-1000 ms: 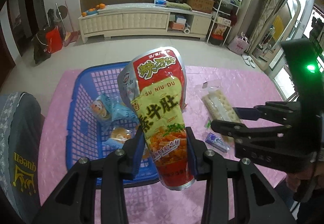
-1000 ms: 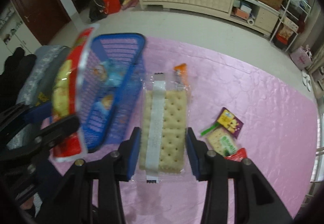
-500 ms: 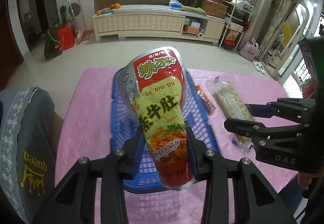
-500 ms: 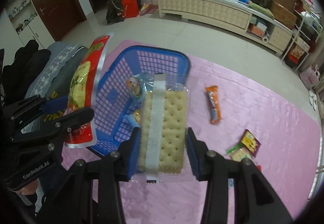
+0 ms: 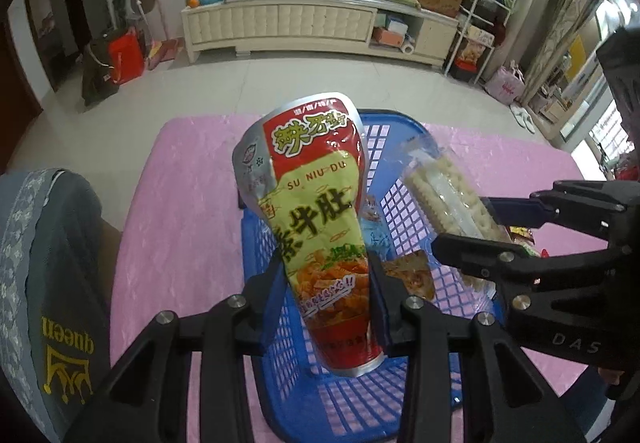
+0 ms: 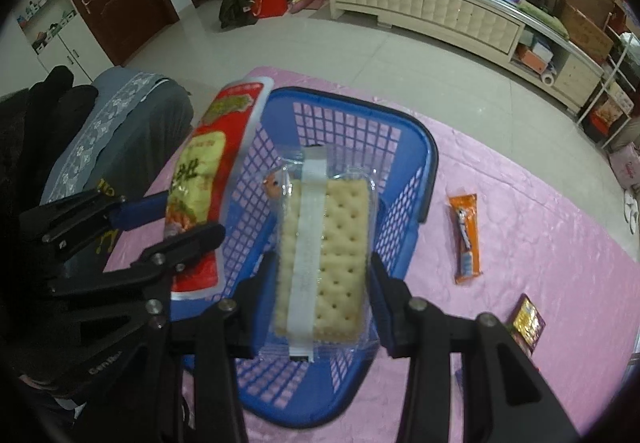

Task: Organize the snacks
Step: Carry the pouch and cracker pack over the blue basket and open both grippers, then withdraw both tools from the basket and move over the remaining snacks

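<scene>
**Two wrist views over one basket**

We looked steeply down along each gripper's fingers from close above. Both views faced the far cabinet [image 5: 304, 27] and shared the blue basket [image 5: 404, 131] [image 6: 428, 163] on the pink cloth [image 6: 540, 243].

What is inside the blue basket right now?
In the blue basket a light-blue packet and a brown snack packet show on the floor. The red pouch and cracker pack, held above, hide much of the rest.
</scene>
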`<state>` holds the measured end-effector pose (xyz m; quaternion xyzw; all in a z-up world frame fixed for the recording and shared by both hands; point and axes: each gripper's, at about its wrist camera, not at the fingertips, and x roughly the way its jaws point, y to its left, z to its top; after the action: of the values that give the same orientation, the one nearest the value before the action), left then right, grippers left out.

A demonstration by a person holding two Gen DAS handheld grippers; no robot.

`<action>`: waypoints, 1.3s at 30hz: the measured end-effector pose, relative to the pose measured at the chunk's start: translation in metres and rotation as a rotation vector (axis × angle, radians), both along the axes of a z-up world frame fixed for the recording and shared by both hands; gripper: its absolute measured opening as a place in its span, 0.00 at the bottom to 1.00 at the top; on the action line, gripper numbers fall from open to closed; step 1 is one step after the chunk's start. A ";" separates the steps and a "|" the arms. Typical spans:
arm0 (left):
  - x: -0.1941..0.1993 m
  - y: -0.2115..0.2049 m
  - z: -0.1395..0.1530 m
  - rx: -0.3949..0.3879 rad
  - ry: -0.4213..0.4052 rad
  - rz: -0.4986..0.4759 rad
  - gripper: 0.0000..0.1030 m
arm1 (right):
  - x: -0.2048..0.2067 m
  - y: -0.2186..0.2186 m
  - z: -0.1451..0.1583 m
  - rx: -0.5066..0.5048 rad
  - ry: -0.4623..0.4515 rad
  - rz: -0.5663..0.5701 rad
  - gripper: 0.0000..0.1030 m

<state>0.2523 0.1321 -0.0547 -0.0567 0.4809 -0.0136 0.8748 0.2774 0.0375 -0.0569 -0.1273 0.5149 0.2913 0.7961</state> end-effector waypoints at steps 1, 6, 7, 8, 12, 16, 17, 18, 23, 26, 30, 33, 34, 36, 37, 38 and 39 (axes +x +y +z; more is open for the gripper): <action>0.004 0.001 -0.002 -0.001 0.003 -0.007 0.35 | 0.004 0.001 -0.002 0.001 0.004 -0.004 0.47; 0.020 0.004 -0.009 0.024 0.021 -0.010 0.35 | 0.014 0.002 -0.009 -0.002 0.006 -0.013 0.47; 0.024 0.006 -0.011 0.023 0.030 0.000 0.35 | 0.015 0.000 -0.009 0.003 0.005 -0.016 0.47; 0.028 0.008 -0.012 0.023 0.038 0.007 0.36 | 0.017 -0.001 -0.008 0.011 0.006 -0.020 0.47; 0.040 0.006 -0.020 0.019 0.073 -0.016 0.38 | 0.021 -0.006 -0.005 0.032 0.010 -0.034 0.47; 0.045 -0.002 -0.026 0.062 0.078 -0.016 0.40 | 0.025 -0.008 -0.005 0.027 0.007 -0.036 0.47; 0.046 -0.003 -0.026 0.067 0.069 -0.010 0.45 | 0.026 -0.009 -0.005 0.030 0.006 -0.037 0.47; 0.046 -0.004 -0.026 0.070 0.060 -0.005 0.53 | 0.026 -0.009 -0.004 0.035 0.006 -0.040 0.47; 0.043 -0.009 -0.025 0.058 0.063 -0.004 0.71 | 0.019 -0.016 0.000 0.034 -0.010 -0.030 0.47; 0.038 -0.009 -0.022 0.072 0.056 0.008 0.72 | 0.012 -0.023 0.006 0.027 -0.029 -0.035 0.47; 0.022 -0.005 -0.010 0.060 0.036 0.025 0.73 | 0.007 -0.028 0.013 0.041 -0.035 -0.042 0.47; 0.004 0.001 0.004 0.050 0.004 0.047 0.73 | 0.004 -0.031 0.019 0.055 -0.039 -0.045 0.47; -0.002 0.003 0.008 0.044 -0.004 0.052 0.73 | 0.003 -0.030 0.020 0.060 -0.040 -0.043 0.47; -0.013 0.008 0.014 0.047 -0.016 0.062 0.76 | 0.003 -0.027 0.021 0.068 -0.042 -0.041 0.47; -0.017 0.010 0.015 0.054 -0.021 0.067 0.76 | 0.003 -0.024 0.021 0.070 -0.042 -0.041 0.47; -0.021 0.012 0.017 0.063 -0.024 0.072 0.76 | 0.003 -0.022 0.020 0.075 -0.040 -0.040 0.47; -0.023 0.015 0.019 0.068 -0.026 0.081 0.76 | 0.003 -0.018 0.020 0.080 -0.039 -0.039 0.47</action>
<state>0.2296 0.1473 -0.0360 -0.0462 0.4670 0.0373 0.8823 0.2805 0.0190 -0.0374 -0.0909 0.4895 0.2938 0.8160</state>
